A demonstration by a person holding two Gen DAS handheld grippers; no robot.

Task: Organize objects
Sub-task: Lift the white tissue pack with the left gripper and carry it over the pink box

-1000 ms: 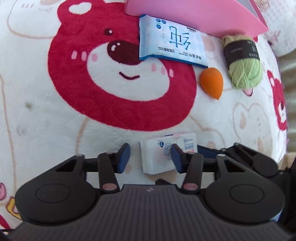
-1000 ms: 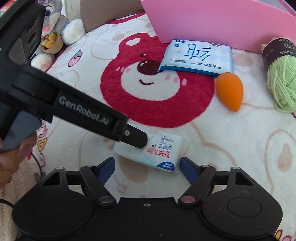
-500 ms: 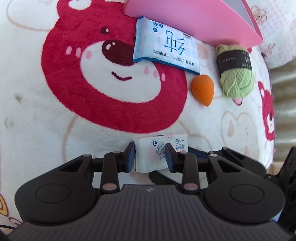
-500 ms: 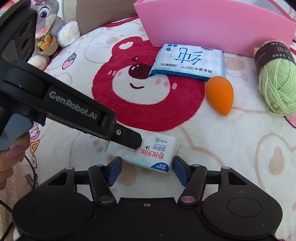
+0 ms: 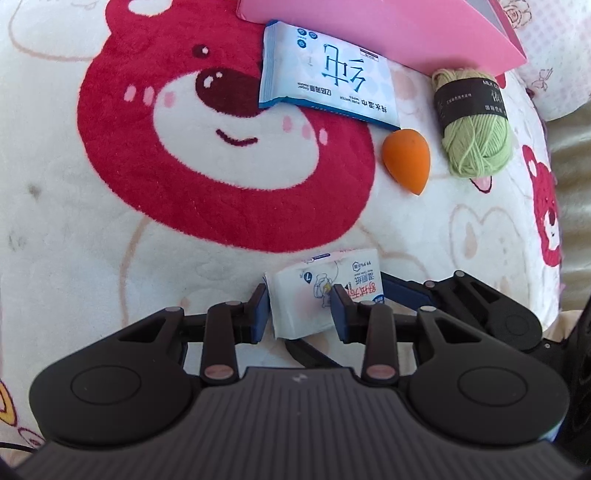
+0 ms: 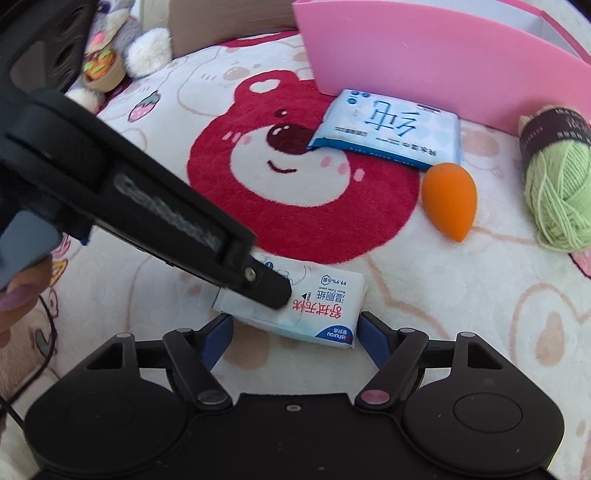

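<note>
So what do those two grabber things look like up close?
Both are black plastic. The left gripper and the right gripper each have two round discs on the body, jointed link bars with silvery or pinkish rivets, and dark blue finger pads. The left one's long side, in the right wrist view, carries blurred pale lettering. A thin black cable trails nearby.

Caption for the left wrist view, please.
Left gripper clamps small tissue pack on bear blanket; pink box beyond.
</note>
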